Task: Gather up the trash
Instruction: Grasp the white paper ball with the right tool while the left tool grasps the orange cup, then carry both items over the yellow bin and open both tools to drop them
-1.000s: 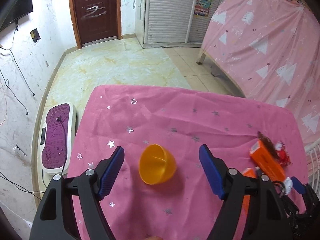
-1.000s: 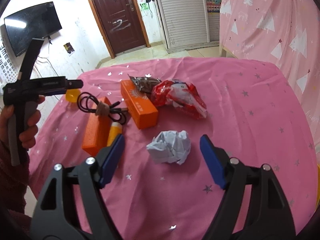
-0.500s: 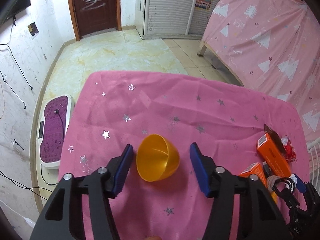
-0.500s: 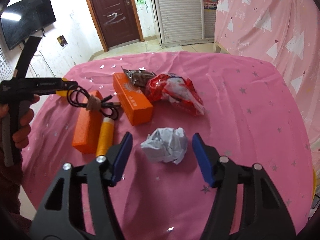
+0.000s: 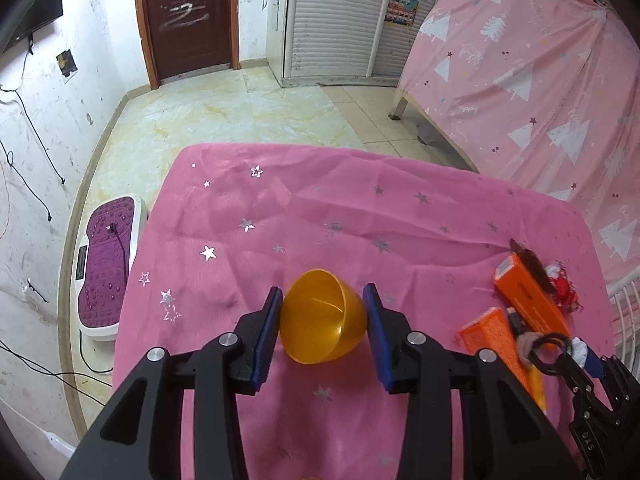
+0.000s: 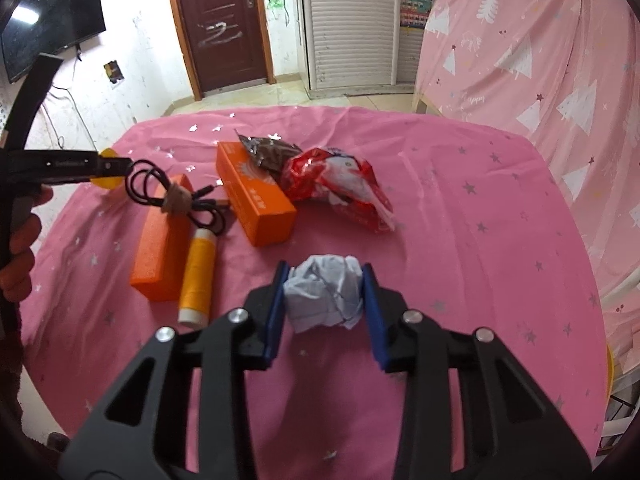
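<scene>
While both grippers sit closed on their items, the pick-up step is in hand. Left gripper point(image 5: 323, 316) — blue pads pressed to the smooth orange plastic bowl point(image 5: 322, 322), lying tipped on the pink star-print tablecloth point(image 5: 320, 208). Right gripper point(image 6: 323, 308) — clamped on the crumpled white paper ball point(image 6: 323, 294), soft and creased, near the tablecloth's front. Next, likely: lift both and drop the paper into the bowl.

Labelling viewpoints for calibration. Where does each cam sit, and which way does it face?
Left wrist: on the left gripper, facing the door across the table; blue fingers touch a yellow bowl; right gripper's tip at right edge.
Right wrist: on the right gripper, facing the door; fingers close on a crumpled paper ball; the person's left hand holding the left gripper at left.
Shared: orange boxes, black cable, pink tablecloth.
</scene>
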The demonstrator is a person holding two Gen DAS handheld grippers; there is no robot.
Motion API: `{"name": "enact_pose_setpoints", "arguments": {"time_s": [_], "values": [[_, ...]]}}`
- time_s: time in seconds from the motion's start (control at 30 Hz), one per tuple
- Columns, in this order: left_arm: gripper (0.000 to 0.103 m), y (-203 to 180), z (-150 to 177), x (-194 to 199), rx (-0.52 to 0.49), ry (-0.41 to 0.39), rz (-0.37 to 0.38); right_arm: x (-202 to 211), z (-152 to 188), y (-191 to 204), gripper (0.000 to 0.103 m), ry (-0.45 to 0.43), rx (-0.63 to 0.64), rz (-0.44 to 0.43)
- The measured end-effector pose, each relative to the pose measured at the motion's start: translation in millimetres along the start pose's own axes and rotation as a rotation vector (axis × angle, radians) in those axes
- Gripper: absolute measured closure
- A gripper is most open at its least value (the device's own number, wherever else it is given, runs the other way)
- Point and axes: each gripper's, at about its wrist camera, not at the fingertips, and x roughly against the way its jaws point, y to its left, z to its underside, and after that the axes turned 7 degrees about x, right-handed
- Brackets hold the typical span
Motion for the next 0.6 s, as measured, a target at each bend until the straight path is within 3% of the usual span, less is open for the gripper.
{"name": "enact_pose_setpoints", "arguments": {"time_s": [0.2, 0.6], "values": [[0.068, -19.0, 6.5, 25.7, -0.017, -0.031, 0.035, 12.0, 5.9, -13.9, 0.07, -0.027, -0.039, -0.011], [0.068, -85.8, 29.0, 70.9, -0.088, -0.089, 0.13, 59.4, 7.5, -50.0, 0.069, -0.163, -0.103, 0.036]]}}
